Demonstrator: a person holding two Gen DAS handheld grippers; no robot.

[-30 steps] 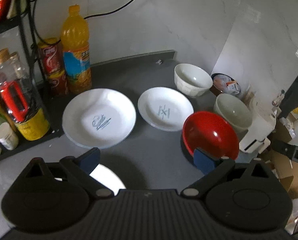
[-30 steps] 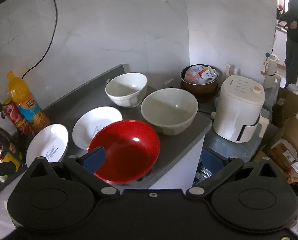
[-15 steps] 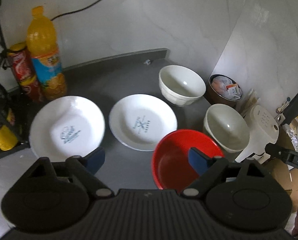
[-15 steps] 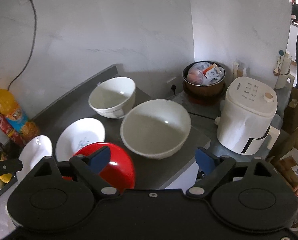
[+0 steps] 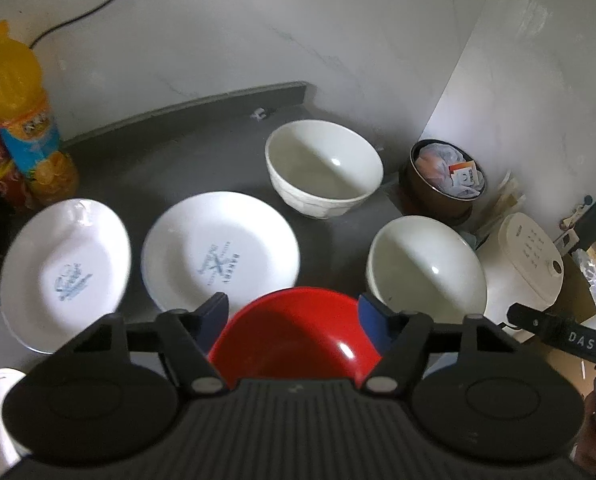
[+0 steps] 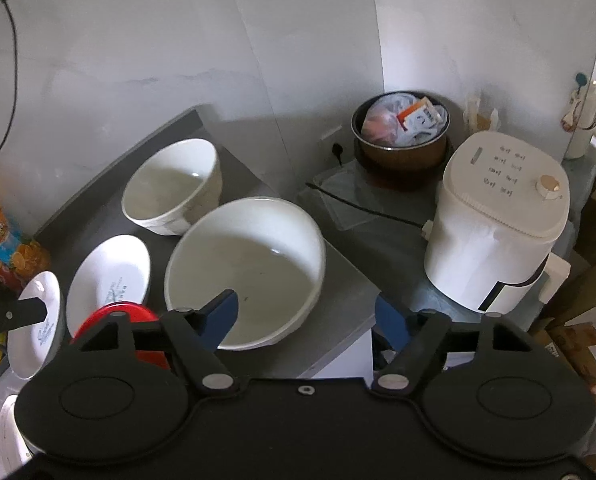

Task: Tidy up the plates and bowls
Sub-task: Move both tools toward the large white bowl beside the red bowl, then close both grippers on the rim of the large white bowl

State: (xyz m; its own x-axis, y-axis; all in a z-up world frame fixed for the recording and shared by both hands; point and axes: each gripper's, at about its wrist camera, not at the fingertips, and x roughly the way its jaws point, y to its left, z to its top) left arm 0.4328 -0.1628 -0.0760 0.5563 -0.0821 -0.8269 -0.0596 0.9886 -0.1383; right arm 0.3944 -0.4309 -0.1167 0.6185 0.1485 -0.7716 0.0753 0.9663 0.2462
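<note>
Both pairs of fingers are spread wide and grip nothing. The right gripper [image 6: 304, 316] hovers over the near rim of the big bowl [image 6: 249, 268] at the desk's [image 6: 346, 292] right edge; the left gripper [image 5: 293, 316] straddles the red bowl [image 5: 293, 336], no contact visible. The job looks barely begun: two plates [image 5: 217, 252] lie apart on the left, a small bowl [image 5: 324, 168] sits far. Next, each pair should probably drop onto a rim and close.
</note>
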